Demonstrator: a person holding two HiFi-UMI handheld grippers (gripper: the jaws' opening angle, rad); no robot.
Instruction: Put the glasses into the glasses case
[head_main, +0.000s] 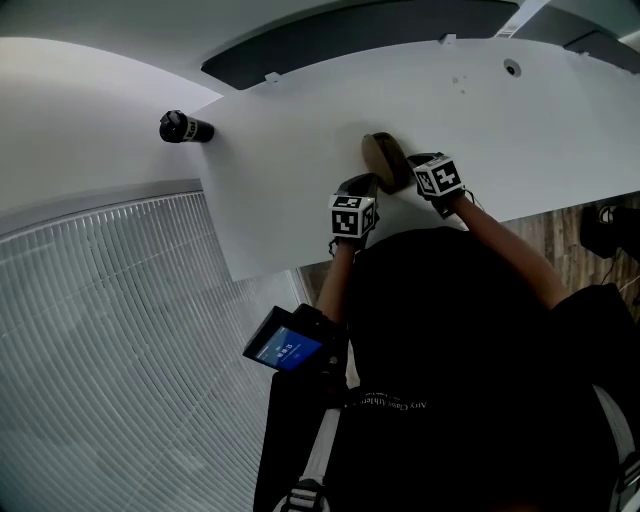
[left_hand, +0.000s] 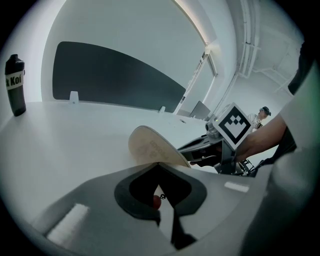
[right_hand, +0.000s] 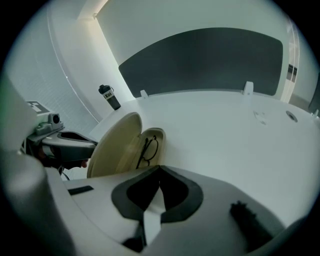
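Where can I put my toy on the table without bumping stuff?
The table is bare between the bottle and the glasses case, and beyond the case toward the far edge. It's crowded at the case, where the left gripper and right gripper sit.

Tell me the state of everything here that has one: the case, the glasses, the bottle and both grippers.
Glasses case: open, lid raised.
Glasses: lying inside the open case.
Bottle: standing upright, apart from the case.
Left gripper: jaws together, tips at the lid's outer side.
Right gripper: jaws together, holding nothing.
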